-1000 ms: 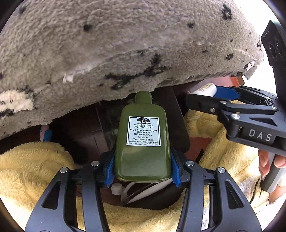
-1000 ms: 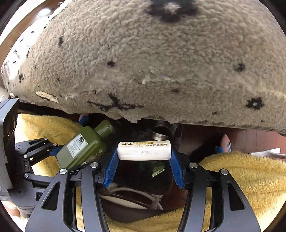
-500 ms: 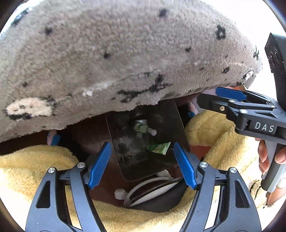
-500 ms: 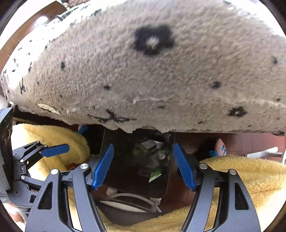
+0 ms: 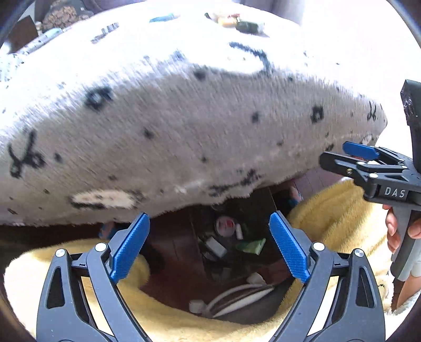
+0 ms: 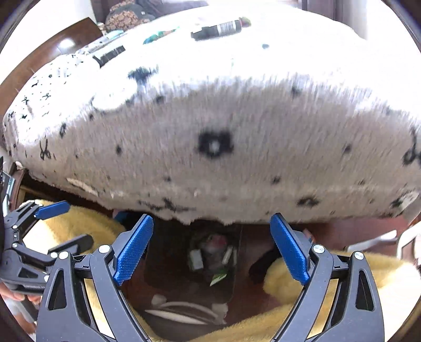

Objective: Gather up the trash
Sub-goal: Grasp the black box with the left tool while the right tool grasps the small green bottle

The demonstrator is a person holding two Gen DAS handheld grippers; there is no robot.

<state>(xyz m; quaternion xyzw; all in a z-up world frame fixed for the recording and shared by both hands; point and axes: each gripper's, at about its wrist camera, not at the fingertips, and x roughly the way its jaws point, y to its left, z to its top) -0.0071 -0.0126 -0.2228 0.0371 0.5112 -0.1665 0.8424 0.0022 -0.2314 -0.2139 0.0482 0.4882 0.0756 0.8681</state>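
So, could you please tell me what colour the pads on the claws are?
Blue, with a fine textured surface, on black frames. The left claw's pads show sharpest in the left wrist view.

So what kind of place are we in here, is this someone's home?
Most likely a lived-in room at home, perhaps a bedroom or living room. A fleecy patterned blanket drapes over a raised surface with small bottles and tubes lying on it, and a dark trash bin stands below on wooden flooring.

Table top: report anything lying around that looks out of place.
Loose items still lie scattered on the spotted fleece cover: a dark labelled bottle on its side, and a cluster of small tubes at the far edge. Both grippers are open and empty.
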